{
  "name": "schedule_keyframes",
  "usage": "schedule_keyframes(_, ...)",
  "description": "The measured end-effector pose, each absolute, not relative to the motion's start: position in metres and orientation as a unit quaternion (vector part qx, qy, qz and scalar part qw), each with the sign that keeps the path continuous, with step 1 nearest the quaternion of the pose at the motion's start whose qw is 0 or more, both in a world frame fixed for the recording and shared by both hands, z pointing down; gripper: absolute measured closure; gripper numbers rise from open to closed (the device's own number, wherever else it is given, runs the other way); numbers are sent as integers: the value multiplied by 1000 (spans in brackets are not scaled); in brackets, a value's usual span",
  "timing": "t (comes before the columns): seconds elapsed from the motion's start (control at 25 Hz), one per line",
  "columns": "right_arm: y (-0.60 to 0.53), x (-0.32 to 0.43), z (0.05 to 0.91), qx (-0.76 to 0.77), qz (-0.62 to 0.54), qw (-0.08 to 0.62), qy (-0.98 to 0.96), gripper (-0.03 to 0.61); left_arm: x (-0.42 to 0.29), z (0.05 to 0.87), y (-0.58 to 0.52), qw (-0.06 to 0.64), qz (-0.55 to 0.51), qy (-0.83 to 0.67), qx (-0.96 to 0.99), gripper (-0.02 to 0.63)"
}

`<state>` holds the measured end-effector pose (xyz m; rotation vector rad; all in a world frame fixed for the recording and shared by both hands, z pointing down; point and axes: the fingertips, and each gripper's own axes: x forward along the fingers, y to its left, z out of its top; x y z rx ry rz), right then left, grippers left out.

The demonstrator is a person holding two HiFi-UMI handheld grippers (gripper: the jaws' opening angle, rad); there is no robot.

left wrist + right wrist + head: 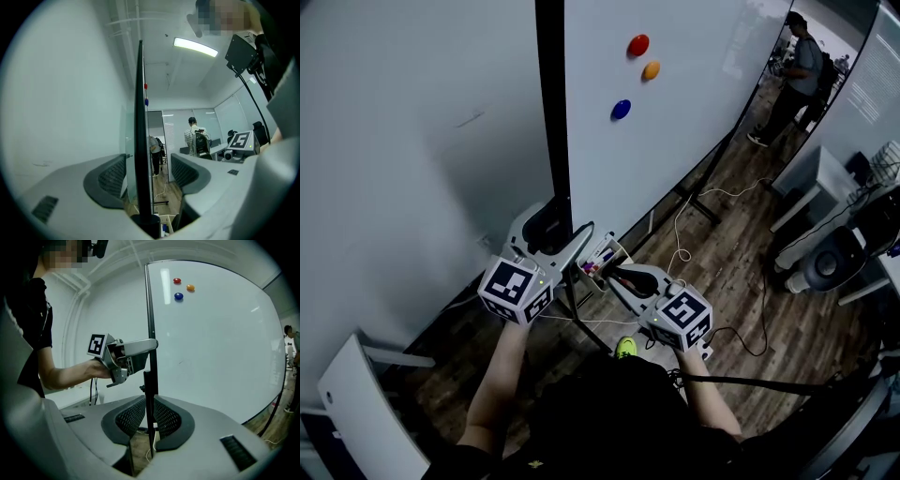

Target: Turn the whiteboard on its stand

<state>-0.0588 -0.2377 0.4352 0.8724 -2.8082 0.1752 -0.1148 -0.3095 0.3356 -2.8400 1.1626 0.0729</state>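
Though free, whiteboard (140,93) within left claw (149,174).

Quick pass on my own kit: left gripper (567,234) and right gripper (619,278) both have light grey rounded plastic shells. My fingers (131,416) are dark grey with mesh-textured pads. Each gripper carries a white marker cube (516,291) with black square codes. A black cable (769,384) trails off the right one. I'm wearing a black short-sleeved top (609,412) and a lime shoe (625,348).

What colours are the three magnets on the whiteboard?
Red magnet, orange magnet, blue magnet; clearest in head view.
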Motion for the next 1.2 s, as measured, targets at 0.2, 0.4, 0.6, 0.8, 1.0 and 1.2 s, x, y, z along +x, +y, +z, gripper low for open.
schedule_keyframes(0.2, -239, -51, 440, 305, 65, 100, -945, 514, -111, 336, -321, 37, 31, 377, -925, 325)
schedule_keyframes(0.4, -242, -43, 443, 318, 68, 102, -940, 514, -107, 334, -332, 48, 29, 373, -926, 354)
schedule_keyframes(0.6, -244, -37, 443, 327, 71, 103, -937, 514, -102, 327, -336, 64, 31, 369, -927, 414)
schedule_keyframes(0.8, -239, -36, 442, 330, 73, 101, -936, 514, -106, 324, -336, 60, 39, 373, -925, 536)
schedule_keyframes(1.0, -240, -33, 445, 333, 76, 99, -935, 514, -105, 325, -336, 57, 47, 361, -930, 549)
schedule_keyframes(1.2, -242, -30, 449, 334, 81, 99, -934, 514, -102, 324, -336, 40, 67, 352, -933, 561)
